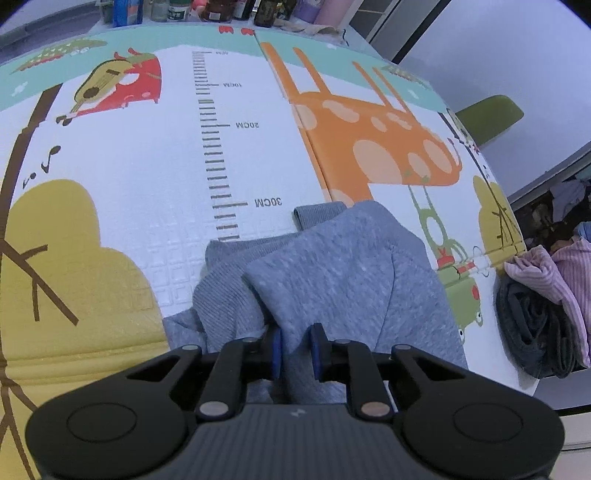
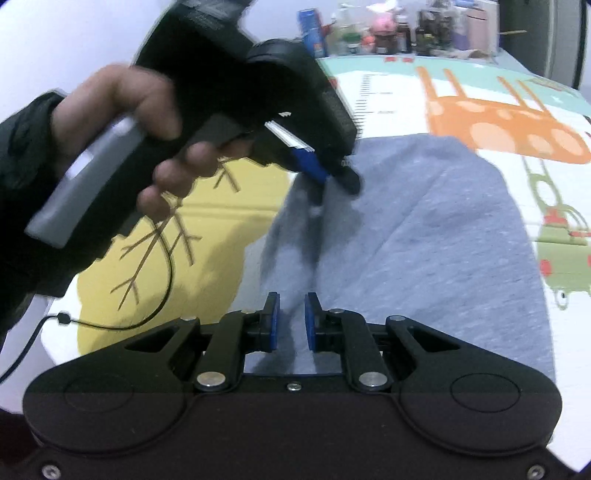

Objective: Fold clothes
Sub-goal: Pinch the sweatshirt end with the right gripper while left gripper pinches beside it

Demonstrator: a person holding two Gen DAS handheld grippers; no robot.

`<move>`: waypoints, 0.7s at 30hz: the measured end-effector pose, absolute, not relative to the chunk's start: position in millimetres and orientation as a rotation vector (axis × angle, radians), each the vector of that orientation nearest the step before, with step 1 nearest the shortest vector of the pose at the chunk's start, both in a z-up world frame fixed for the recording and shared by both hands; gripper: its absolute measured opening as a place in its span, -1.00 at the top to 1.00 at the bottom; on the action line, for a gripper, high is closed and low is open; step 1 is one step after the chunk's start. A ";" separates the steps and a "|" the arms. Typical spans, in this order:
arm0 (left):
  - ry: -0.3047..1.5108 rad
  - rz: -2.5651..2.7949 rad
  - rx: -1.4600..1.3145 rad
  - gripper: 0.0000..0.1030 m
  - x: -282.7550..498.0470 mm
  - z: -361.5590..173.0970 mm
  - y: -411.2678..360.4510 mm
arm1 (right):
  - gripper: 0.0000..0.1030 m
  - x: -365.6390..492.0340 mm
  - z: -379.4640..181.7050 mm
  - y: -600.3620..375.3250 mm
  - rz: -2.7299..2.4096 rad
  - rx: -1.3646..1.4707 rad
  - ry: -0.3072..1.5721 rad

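Note:
A grey sweatshirt (image 1: 343,258) lies crumpled on a cartoon play mat (image 1: 147,166). In the left wrist view my left gripper (image 1: 297,349) is shut on a raised fold of it, with cloth filling the narrow gap between the blue pads. The right wrist view shows the same sweatshirt (image 2: 424,229) spread over the mat (image 2: 388,99). There a hand (image 2: 122,99) holds the left gripper (image 2: 325,177), which pinches a lifted ridge of cloth. My right gripper (image 2: 291,321) is shut on the near end of that ridge.
A pile of dark and pink striped clothes (image 1: 546,295) sits at the mat's right edge. Bottles and jars (image 2: 388,33) line the far edge. A green chair (image 1: 487,114) stands beyond the right side. A thin black cable (image 2: 110,325) hangs at the left.

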State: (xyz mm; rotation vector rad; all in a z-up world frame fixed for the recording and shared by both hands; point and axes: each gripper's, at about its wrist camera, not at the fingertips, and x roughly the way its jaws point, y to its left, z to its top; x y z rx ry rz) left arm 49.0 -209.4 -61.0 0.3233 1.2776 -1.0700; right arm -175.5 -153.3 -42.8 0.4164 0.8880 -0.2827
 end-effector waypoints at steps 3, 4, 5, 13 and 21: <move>1.269 -1.076 0.342 0.65 46.9 -61.0 -210.8 | 0.73 -172.9 -46.5 -159.4 -0.310 0.418 0.908; 1.269 -1.077 0.346 0.64 46.3 -61.6 -211.4 | 0.73 -170.3 -48.1 -160.6 -0.314 0.404 0.921; 1.271 -1.077 0.346 0.63 46.2 -62.3 -211.4 | 0.73 -167.5 -49.9 -161.8 -0.319 0.389 0.935; 1.287 -1.095 0.371 0.46 42.8 -68.7 -217.4 | 0.46 -151.5 -66.4 -162.3 -0.301 0.362 0.978; 1.270 -1.116 0.428 0.48 34.6 -76.1 -224.5 | 0.58 -145.4 -79.7 -164.8 -0.375 0.332 1.033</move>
